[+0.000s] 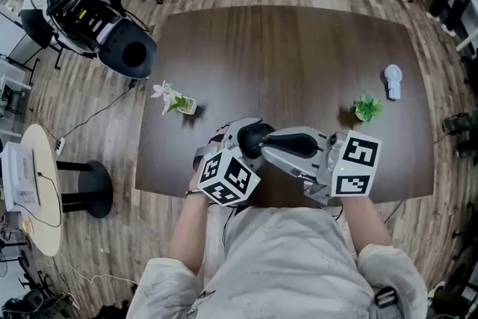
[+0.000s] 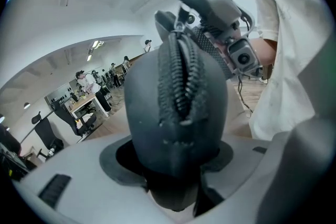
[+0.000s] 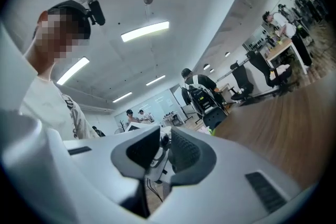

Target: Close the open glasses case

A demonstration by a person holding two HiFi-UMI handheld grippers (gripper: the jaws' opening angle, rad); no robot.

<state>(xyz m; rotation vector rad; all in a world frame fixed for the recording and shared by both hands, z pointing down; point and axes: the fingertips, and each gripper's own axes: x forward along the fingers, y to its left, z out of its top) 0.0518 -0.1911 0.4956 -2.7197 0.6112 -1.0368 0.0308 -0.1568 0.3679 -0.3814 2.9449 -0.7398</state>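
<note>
1. The person is standing at the middle of the table's point(image 1: 299, 41) near edge, with both forearms bent in front of the body.
2. The left gripper point(image 1: 243, 137) is pointing forward and down toward the table, and its marker cube point(image 1: 228, 179) is facing up to the head camera.
3. Its jaws are standing wide and pressing on the two sides of the case point(image 2: 176, 92). They are holding it in the air just over the near edge, near the middle.
4. The right gripper point(image 3: 164, 149) is lying about level. It is pointing to the left across the body, toward the far end of the case.
5. Its jaws are leaving only a narrow gap, and the pads are not pressing on anything.
6. Only the left gripper view is showing the zip point(image 2: 181, 76). It is running along the case edge that faces the camera, with a dark gap between its two rows of teeth.
7. The same view is showing the right gripper's tip at the top of the case. I cannot tell if it is touching.
8. The right gripper view is looking upward at ceiling lamps point(image 3: 144, 30) and the person's upper body.
9. Only the head view is showing the rest of the table. A flower point(image 1: 173, 98) is standing toward the left edge, and a plant point(image 1: 366, 108) and a white thing point(image 1: 393, 81) toward the right edge. All three are well apart from the case.
</note>
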